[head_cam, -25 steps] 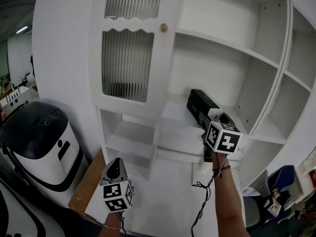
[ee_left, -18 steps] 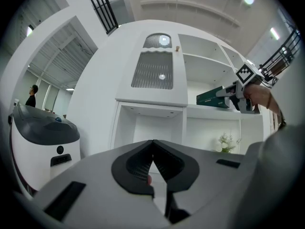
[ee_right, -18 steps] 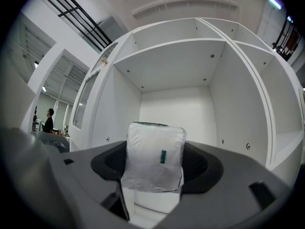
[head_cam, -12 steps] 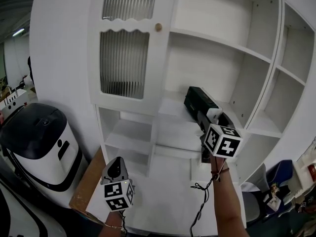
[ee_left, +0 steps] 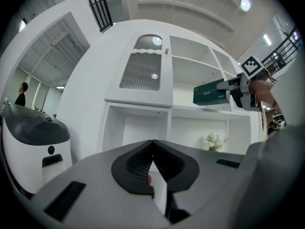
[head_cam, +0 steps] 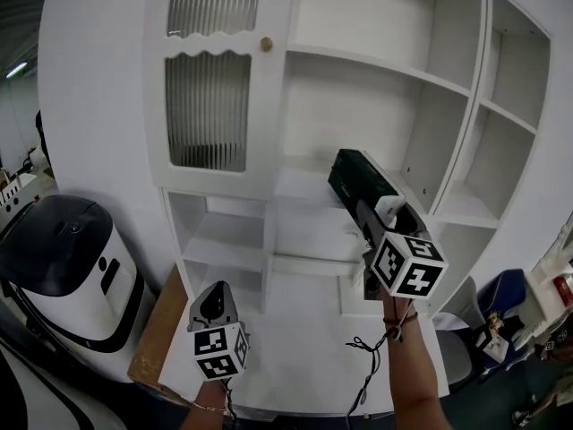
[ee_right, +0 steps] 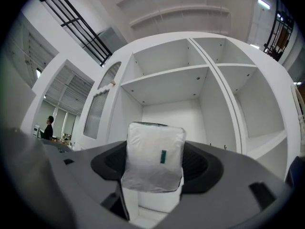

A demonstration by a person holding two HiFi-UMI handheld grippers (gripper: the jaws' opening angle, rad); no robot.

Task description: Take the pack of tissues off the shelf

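Note:
The pack of tissues [head_cam: 356,177] is dark green with a white end. My right gripper [head_cam: 377,211] is shut on it and holds it in the air in front of the white shelf unit's [head_cam: 376,61] middle compartment. In the right gripper view the pack's white end [ee_right: 155,156] fills the space between the jaws, pressed on both sides. The left gripper view shows the pack [ee_left: 211,93] from the side, with the right gripper [ee_left: 237,88] behind it. My left gripper [head_cam: 215,306] hangs low at the left, shut and with nothing in it, its jaw tips meeting [ee_left: 152,168].
The shelf unit has a ribbed glass door [head_cam: 208,106] at the left and open compartments at the right. A black-and-white appliance [head_cam: 67,258] stands at the left beside a wooden tabletop edge [head_cam: 157,334]. A small plant [ee_left: 213,141] sits low in the unit. A cable [head_cam: 367,374] hangs from the right wrist.
The right gripper has drawn the pack a little out from the shelf, toward me. The head view has swung to the right. The left gripper has barely moved.

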